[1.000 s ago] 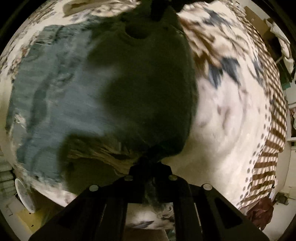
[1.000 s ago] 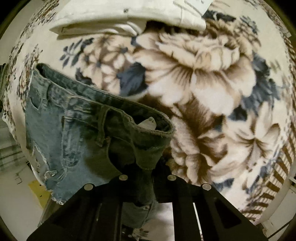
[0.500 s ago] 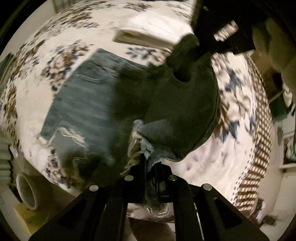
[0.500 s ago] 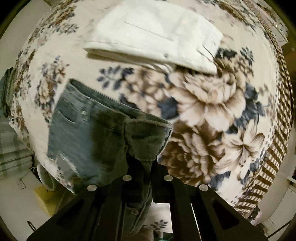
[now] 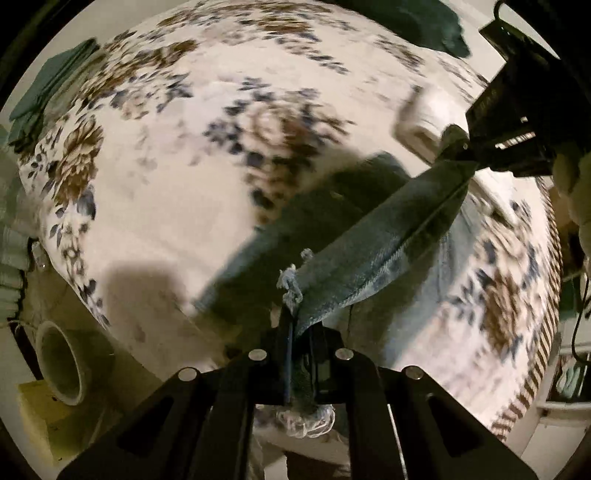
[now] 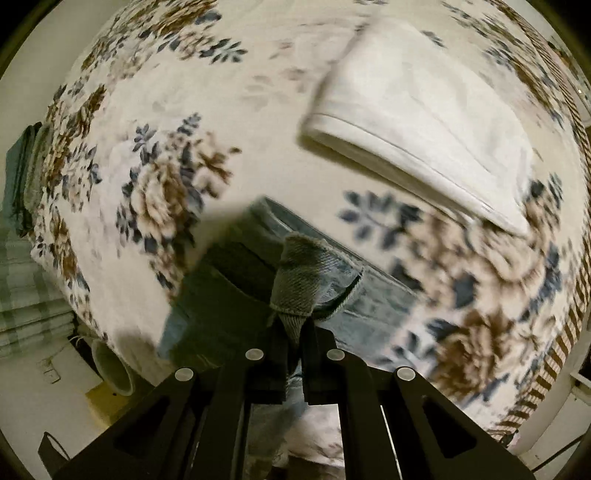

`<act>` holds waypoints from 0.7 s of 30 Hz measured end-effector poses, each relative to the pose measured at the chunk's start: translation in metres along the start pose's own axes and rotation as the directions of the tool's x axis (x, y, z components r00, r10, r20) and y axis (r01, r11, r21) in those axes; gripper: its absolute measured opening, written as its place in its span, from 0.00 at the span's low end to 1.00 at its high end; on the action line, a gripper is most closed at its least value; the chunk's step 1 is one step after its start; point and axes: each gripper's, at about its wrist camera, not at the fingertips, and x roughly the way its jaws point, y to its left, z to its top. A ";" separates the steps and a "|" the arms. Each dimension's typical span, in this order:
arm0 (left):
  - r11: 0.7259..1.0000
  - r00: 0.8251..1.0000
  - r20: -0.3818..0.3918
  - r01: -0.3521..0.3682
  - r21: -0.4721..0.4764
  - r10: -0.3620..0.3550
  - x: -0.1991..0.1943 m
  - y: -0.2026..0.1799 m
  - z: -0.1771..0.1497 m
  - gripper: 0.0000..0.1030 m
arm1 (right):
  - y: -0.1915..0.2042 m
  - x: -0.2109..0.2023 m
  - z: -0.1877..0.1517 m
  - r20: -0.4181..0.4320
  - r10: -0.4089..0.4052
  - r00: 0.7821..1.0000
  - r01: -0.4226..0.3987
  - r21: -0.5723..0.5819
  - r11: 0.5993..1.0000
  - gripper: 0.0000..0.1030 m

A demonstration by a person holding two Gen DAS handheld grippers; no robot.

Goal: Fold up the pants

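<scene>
Both our grippers, left and right, pinch the denim shorts between their fingers, lifted taut above the bed, so the fold looks begun, laying down and smoothing left.

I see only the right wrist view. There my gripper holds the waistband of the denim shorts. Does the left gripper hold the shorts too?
Observer: Yes. The left gripper is shut on the frayed hem of the denim shorts.
Operator: Is the cloth slack between the two grippers?
Observer: No. It looks stretched, a folded band from the left gripper up to the right gripper, above the floral blanket.
Operator: Is there anything else that I miss?
Observer: A dark green cloth lies at the top of the left wrist view.
</scene>
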 end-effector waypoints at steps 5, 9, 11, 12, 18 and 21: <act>0.999 0.998 -0.061 -0.007 -0.031 0.005 0.038 0.037 0.014 0.06 | 0.051 0.044 0.034 -0.044 -0.042 0.998 0.041 -0.037 0.998 0.05; 0.991 0.996 -0.089 0.014 -0.136 -0.027 0.047 0.066 0.010 0.16 | 0.074 0.070 0.044 -0.092 -0.057 0.994 0.049 -0.081 0.995 0.09; 0.981 0.997 -0.082 -0.015 -0.193 -0.001 0.042 0.080 0.003 0.21 | 0.080 0.074 0.046 -0.118 -0.012 0.993 0.001 -0.091 0.996 0.29; 0.975 0.997 -0.072 -0.016 -0.223 0.000 0.037 0.087 0.000 0.28 | 0.082 0.074 0.046 -0.135 0.044 0.990 -0.056 -0.090 0.994 0.38; 0.925 0.999 -0.010 -0.036 -0.378 0.035 0.001 0.124 -0.020 0.38 | 0.078 0.036 0.029 -0.064 0.198 0.978 -0.205 -0.162 0.965 0.86; 0.887 1.000 0.018 -0.002 -0.461 0.011 -0.012 0.124 -0.037 0.38 | 0.054 0.019 0.014 -0.009 0.224 0.975 -0.222 -0.160 0.962 0.93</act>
